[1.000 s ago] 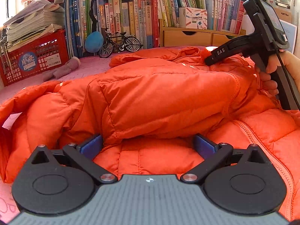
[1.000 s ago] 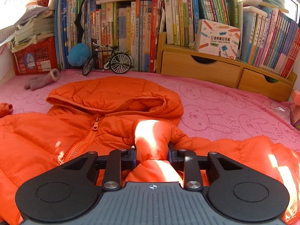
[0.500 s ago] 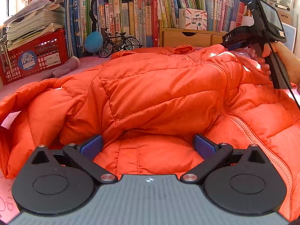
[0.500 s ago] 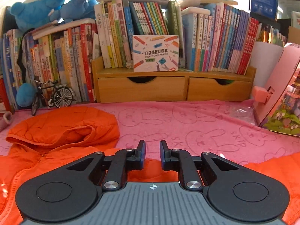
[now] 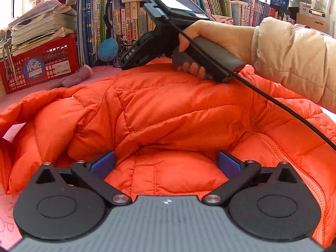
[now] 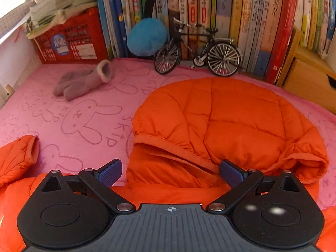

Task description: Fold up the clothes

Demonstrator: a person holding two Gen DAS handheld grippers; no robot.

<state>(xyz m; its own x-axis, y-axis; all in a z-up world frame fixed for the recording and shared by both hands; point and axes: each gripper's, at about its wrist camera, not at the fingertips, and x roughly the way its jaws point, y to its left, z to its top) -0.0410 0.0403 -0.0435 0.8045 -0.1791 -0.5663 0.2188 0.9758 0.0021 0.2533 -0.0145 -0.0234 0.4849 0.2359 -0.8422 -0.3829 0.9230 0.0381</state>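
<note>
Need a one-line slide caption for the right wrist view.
Open right tongs hover over the orange jacket's hood on a pink bunny-print cloth.

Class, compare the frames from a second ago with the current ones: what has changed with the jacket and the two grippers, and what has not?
The right gripper, shut on a fold of the jacket a second ago, has let go, opened wide and swung left over the hood. The side it carried now lies folded across the jacket. The left gripper stayed open and low at the hem.
</note>
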